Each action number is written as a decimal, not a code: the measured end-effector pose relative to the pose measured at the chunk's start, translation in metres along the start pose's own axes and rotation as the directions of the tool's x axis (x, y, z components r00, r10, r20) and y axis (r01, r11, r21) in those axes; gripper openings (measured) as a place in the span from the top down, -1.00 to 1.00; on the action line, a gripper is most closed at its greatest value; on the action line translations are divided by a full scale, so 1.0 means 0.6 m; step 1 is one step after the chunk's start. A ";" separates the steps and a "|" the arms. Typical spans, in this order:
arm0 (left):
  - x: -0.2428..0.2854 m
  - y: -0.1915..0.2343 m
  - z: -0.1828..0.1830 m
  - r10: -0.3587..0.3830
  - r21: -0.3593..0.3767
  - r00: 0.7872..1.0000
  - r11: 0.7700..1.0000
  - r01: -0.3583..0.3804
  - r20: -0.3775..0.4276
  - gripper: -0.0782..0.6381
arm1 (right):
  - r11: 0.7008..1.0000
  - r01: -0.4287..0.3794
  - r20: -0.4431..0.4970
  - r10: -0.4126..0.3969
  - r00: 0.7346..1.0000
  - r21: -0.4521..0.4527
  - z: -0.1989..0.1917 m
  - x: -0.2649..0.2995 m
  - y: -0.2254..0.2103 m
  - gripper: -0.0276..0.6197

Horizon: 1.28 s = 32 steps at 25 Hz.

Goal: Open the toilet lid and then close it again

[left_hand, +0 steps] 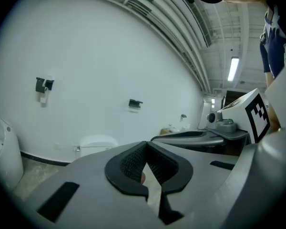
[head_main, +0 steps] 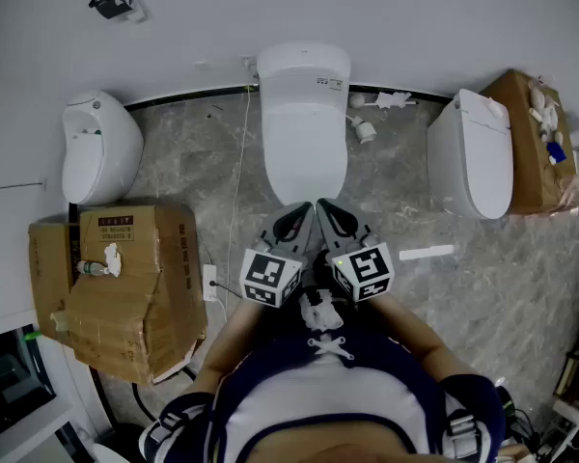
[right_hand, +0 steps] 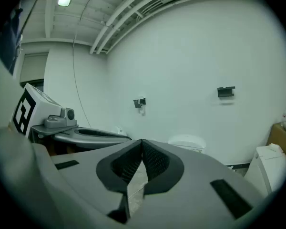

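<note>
The toilet [head_main: 304, 123] stands against the white wall at the middle of the head view, with the toilet lid [head_main: 306, 148] down flat on the bowl. The left tongs [head_main: 294, 218] and right tongs [head_main: 334, 218] hover side by side just before the lid's front tip, both clenched on nothing; each gripper view shows the ribbed black pads meeting at a point. The step in hand appears to be the approach to the lid. Bring one tip under the front lip, then lift in an arc about the rear hinge. The lid is smooth, glossy white, elongated and rounded, likely slippery, so hook from beneath rather than press from above. The floor [head_main: 203, 152] is grey veined stone.
</note>
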<state>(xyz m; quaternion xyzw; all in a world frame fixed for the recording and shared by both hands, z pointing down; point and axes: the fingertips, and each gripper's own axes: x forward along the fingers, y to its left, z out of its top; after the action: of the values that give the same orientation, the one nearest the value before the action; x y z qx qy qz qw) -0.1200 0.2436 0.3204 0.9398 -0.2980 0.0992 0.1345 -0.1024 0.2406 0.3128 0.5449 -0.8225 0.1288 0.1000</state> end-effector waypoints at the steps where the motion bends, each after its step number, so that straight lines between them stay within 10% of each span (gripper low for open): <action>1: 0.001 -0.001 -0.001 0.001 -0.001 1.000 1.000 -0.001 -0.003 0.76 | 1.000 -0.005 0.001 0.005 1.000 0.004 -0.002 0.000 0.000 0.89; 32: 0.068 0.056 -0.158 0.062 -0.138 0.978 0.986 -0.091 -0.198 0.76 | 0.935 -0.064 -0.237 0.154 0.959 0.350 -0.235 0.074 -0.051 0.88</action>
<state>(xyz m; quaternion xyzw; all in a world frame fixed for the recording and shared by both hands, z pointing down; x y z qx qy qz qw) -0.1171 0.2246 0.4271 0.9012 -0.3260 0.1730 0.2273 -0.0878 0.2360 0.4629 0.4855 -0.7969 0.3440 0.1045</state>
